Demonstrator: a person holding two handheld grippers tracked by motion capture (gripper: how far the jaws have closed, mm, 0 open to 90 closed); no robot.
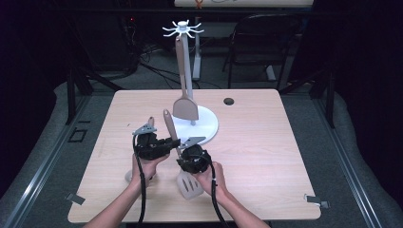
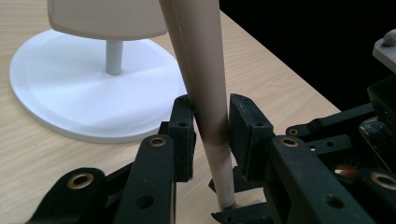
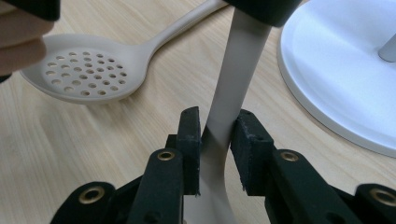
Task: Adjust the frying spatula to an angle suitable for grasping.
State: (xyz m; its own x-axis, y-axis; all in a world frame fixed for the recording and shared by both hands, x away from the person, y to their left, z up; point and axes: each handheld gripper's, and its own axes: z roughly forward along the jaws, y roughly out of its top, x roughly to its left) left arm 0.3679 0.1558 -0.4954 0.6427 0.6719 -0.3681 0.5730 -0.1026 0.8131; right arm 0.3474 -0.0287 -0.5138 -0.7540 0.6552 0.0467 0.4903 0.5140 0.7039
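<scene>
the wooden table (image 1: pixel 266 156) carries a white utensil stand (image 1: pixel 209 126) at its middle, whose pole tops out in a ring of hooks with 1 beige spatula (image 1: pixel 184 102) hanging from it. just in front of the round base, both grippers hold a slotted turner (image 1: pixel 189 184), its blade low near the person's side and its handle slanting up toward the stand. the left gripper (image 2: pixel 211 123) has its jaws narrow, clamped on the round handle; the right gripper (image 3: pixel 218 128) pinches the flat neck lower down (pads pressed against both faces). a perforated spoon (image 3: pixel 81 74) lies flat on the table beside the left hand.
</scene>
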